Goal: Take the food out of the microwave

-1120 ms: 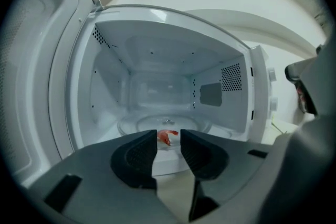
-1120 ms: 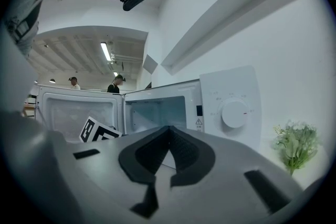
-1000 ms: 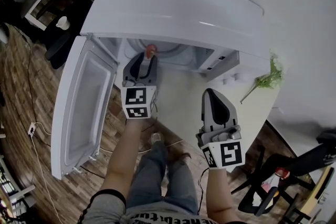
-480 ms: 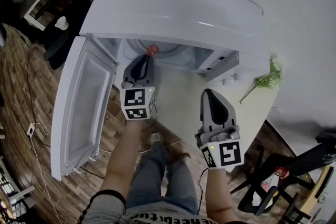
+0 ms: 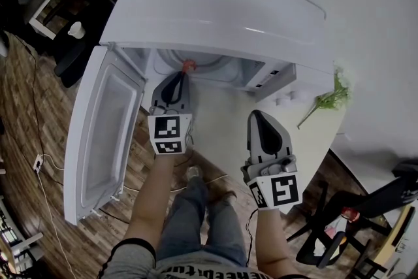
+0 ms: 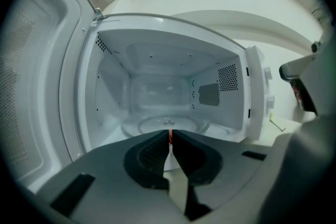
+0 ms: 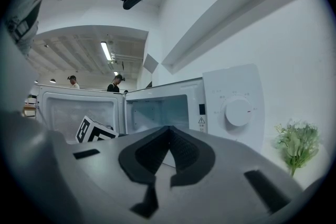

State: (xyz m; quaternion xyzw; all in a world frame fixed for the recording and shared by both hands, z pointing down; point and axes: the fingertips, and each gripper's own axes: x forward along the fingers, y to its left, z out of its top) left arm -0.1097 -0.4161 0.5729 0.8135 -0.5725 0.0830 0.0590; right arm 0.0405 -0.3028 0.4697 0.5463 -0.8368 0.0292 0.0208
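Note:
The white microwave [image 5: 215, 16] stands on a pale counter [image 5: 225, 131] with its door [image 5: 104, 127] swung open to the left. My left gripper [image 5: 185, 72] is at the mouth of the cavity, shut on a small red piece of food [image 5: 189, 65] that sticks out past its tips. In the left gripper view only a thin red sliver of the food [image 6: 169, 136] shows between the jaws of the left gripper [image 6: 170, 134], and the glass turntable [image 6: 157, 124] behind it is bare. My right gripper [image 5: 259, 116] hovers over the counter, lower right of the cavity, shut and holding nothing.
A green plant sprig [image 5: 330, 100] lies on the counter right of the microwave, below its dial [image 7: 238, 112]. The open door blocks the left side. Dark chairs [image 5: 366, 219] stand at the lower right on the wooden floor. Two people [image 7: 113, 83] stand far off.
The left gripper's jaws have closed onto the red food at the cavity mouth, and the gripper has drawn slightly back toward me. The right gripper has barely moved.

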